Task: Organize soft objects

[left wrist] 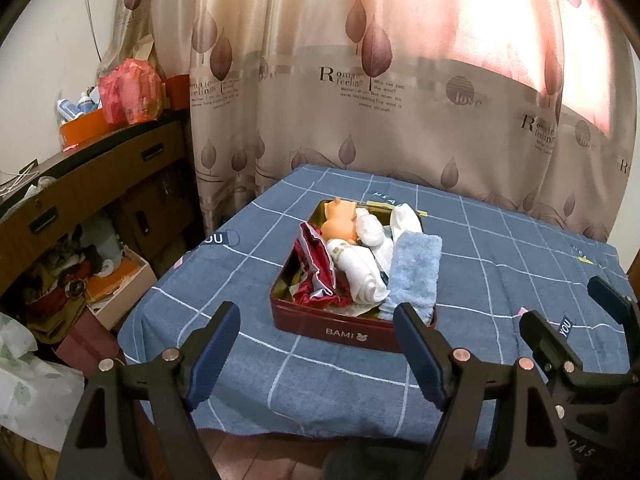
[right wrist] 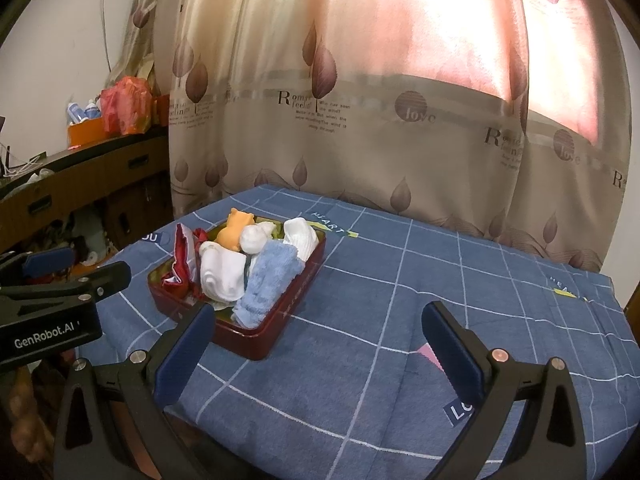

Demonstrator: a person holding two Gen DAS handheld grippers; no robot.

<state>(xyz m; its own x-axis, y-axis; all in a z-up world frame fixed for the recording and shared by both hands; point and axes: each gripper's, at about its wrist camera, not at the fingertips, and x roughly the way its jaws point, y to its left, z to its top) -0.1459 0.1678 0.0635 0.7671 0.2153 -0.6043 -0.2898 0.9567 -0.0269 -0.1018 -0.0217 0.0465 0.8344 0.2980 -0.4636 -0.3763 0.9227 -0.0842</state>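
Left wrist view: both the left claw and right claw gape wide and empty over the bench; the blue towel in the red tin looks light and floppy, best pinched mid-fold

You have a table draped in a blue cotton cloth with a white grid pattern, which hangs over the near edge and the left corner. Small printed word labels dot the cloth. Directly on it, towards the far left part of the surface, sits one dark red rectangular metal tin with "BAMI" on its near wall; its base lies flat on the cloth and the soft items are packed inside it.
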